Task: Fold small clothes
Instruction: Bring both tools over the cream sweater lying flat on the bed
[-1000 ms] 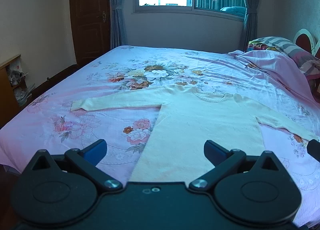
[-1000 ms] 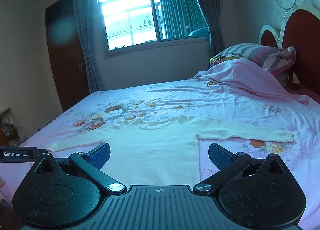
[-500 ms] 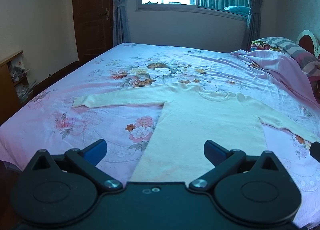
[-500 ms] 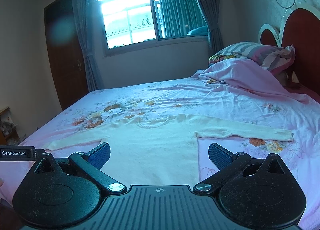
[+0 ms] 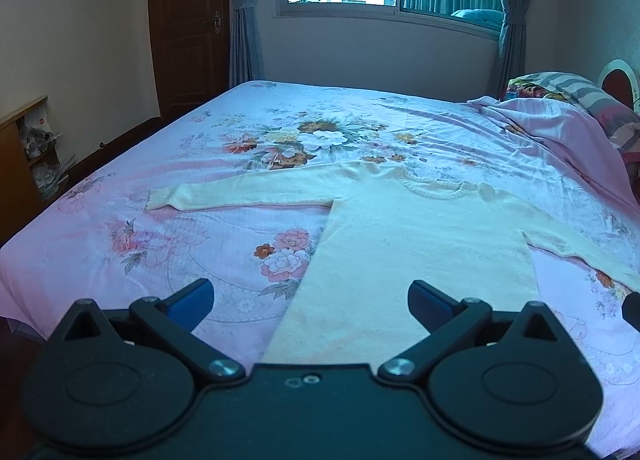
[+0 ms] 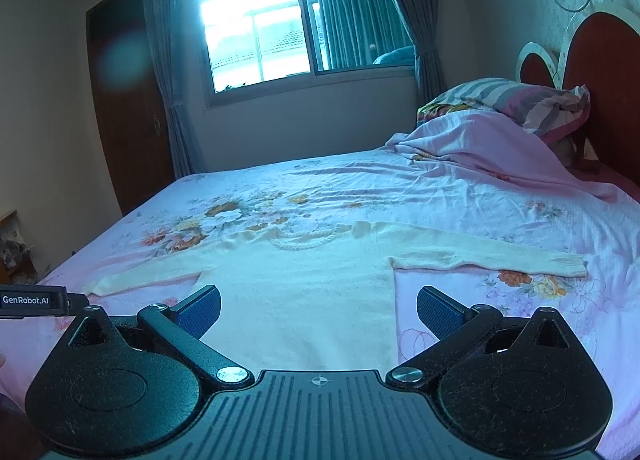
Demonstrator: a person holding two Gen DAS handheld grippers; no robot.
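A cream knit sweater (image 5: 420,236) lies flat on the bed, both sleeves spread out, neckline away from me. It also shows in the right wrist view (image 6: 304,292). My left gripper (image 5: 310,300) is open and empty, held above the sweater's lower left hem. My right gripper (image 6: 318,306) is open and empty, held above the lower body of the sweater. The left sleeve cuff (image 5: 160,198) reaches far left; the right sleeve cuff (image 6: 568,264) reaches far right.
The bed has a pink floral sheet (image 5: 200,228). A bunched pink blanket (image 6: 500,156) and striped pillows (image 6: 520,96) lie at the headboard (image 6: 600,72) on the right. A wooden shelf (image 5: 20,156) stands left of the bed. The left gripper's body (image 6: 32,300) shows at the left edge.
Both grippers have pulled back and up slightly from the sweater; more of the bed shows. Both stay open and the sweater has not moved.
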